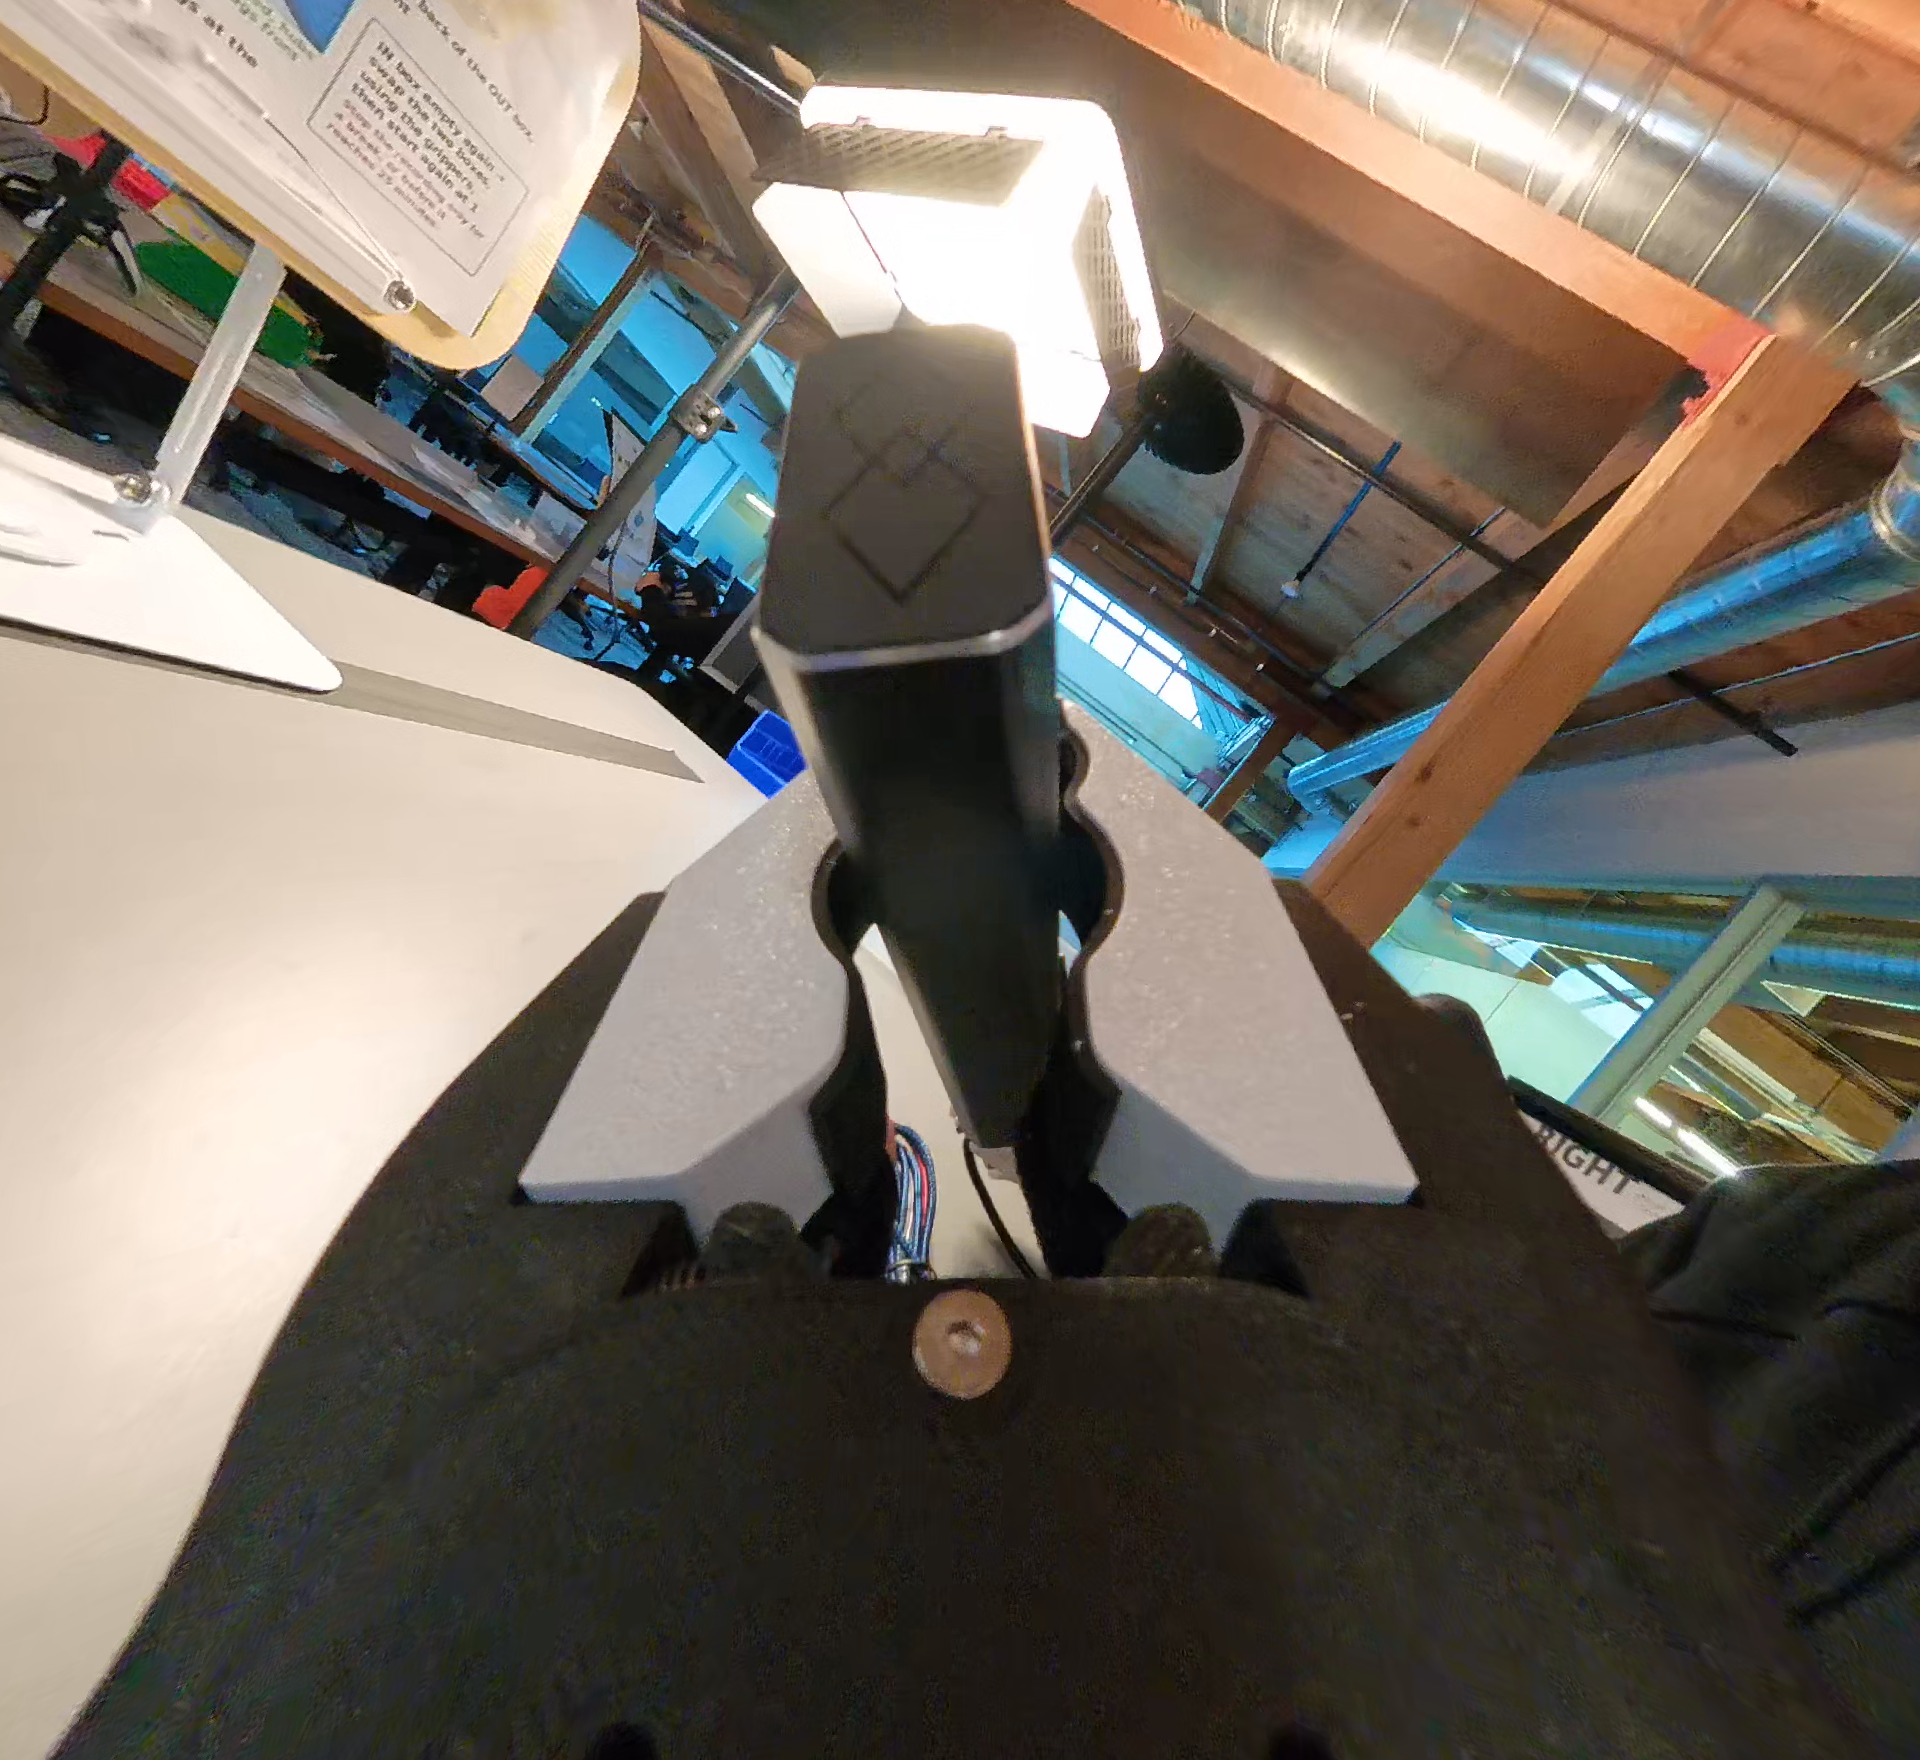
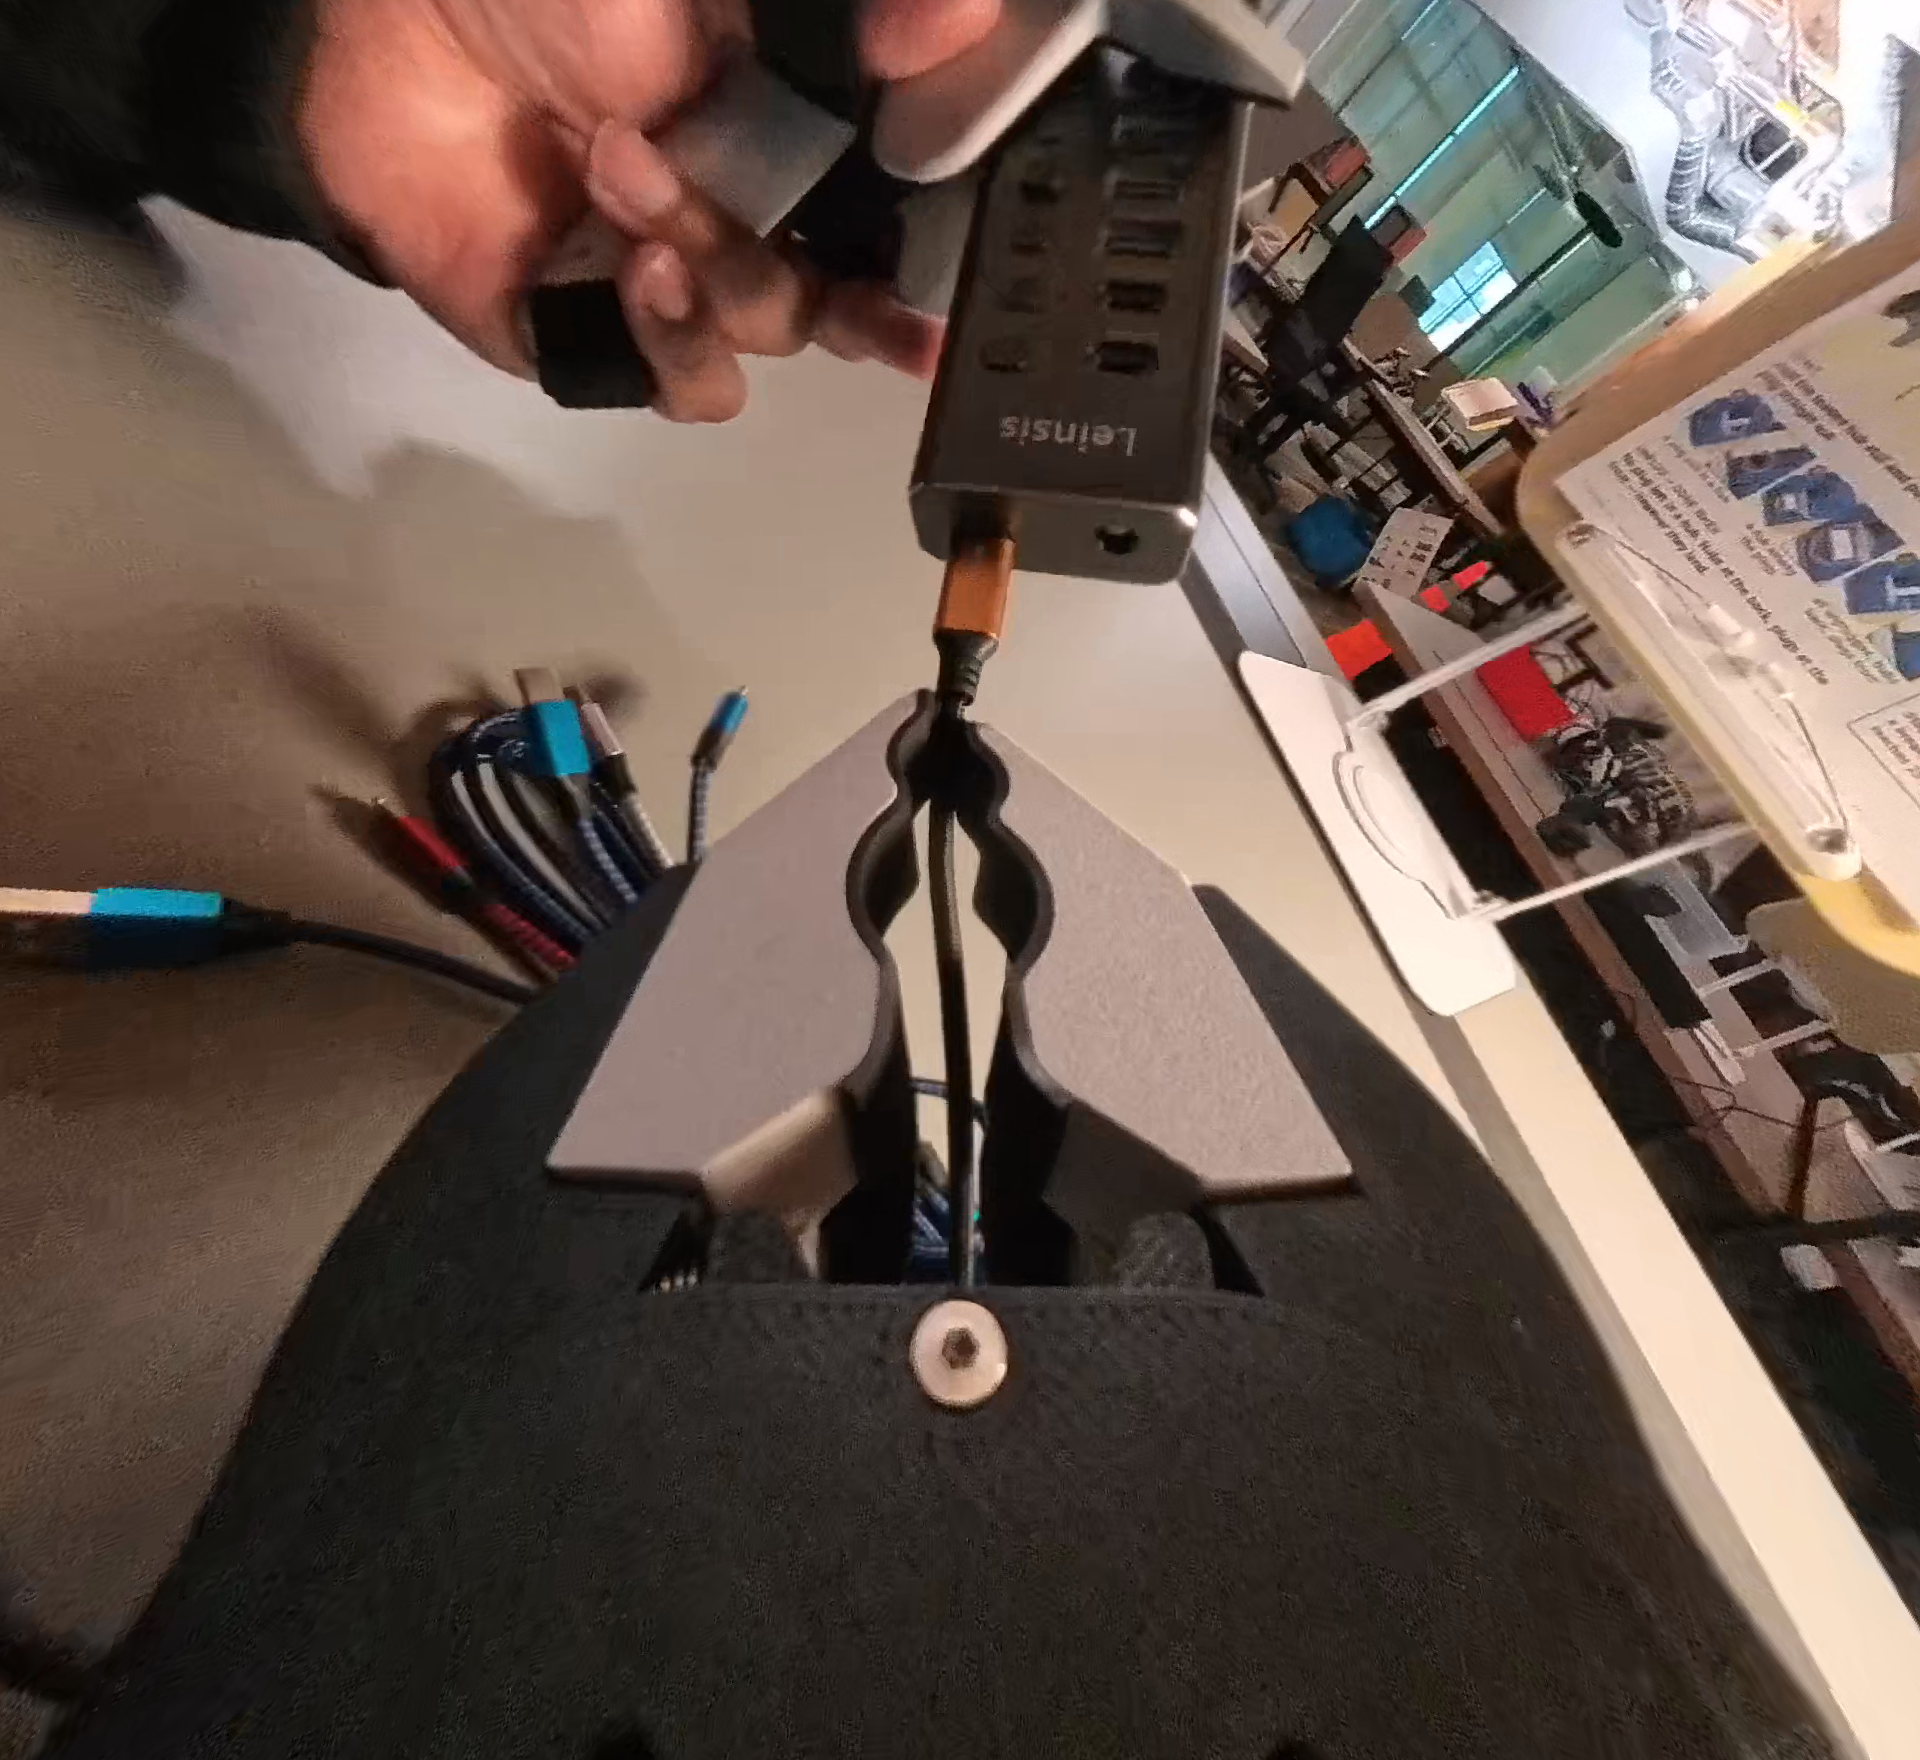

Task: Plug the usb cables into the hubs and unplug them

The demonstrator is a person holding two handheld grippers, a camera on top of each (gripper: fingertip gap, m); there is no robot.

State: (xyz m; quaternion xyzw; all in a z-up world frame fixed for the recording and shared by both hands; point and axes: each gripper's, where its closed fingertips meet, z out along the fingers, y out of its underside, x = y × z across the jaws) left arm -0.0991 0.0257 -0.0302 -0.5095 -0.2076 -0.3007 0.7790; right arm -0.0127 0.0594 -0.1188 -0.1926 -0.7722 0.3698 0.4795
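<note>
In the left wrist view my left gripper [image 1: 956, 837] is shut on a black USB hub [image 1: 914, 650] and holds it tilted up, above the white table [image 1: 260, 931]. In the right wrist view the same hub [image 2: 1091, 339] hangs from the left gripper [image 2: 1101, 17], which a person's hand [image 2: 499, 110] holds. An orange USB plug [image 2: 974, 588] sits in the port on the hub's end face. My right gripper [image 2: 940, 723] is shut on that plug's black cable [image 2: 951, 931], just below the plug.
A bundle of braided cables with blue and red plugs [image 2: 540, 806] lies on the table, and a blue-plugged cable [image 2: 156, 910] lies at the left. An instruction sign on a clear stand [image 2: 1766, 588] stands near the table's edge [image 2: 1351, 931]. A bright lamp panel [image 1: 987, 235] hangs overhead.
</note>
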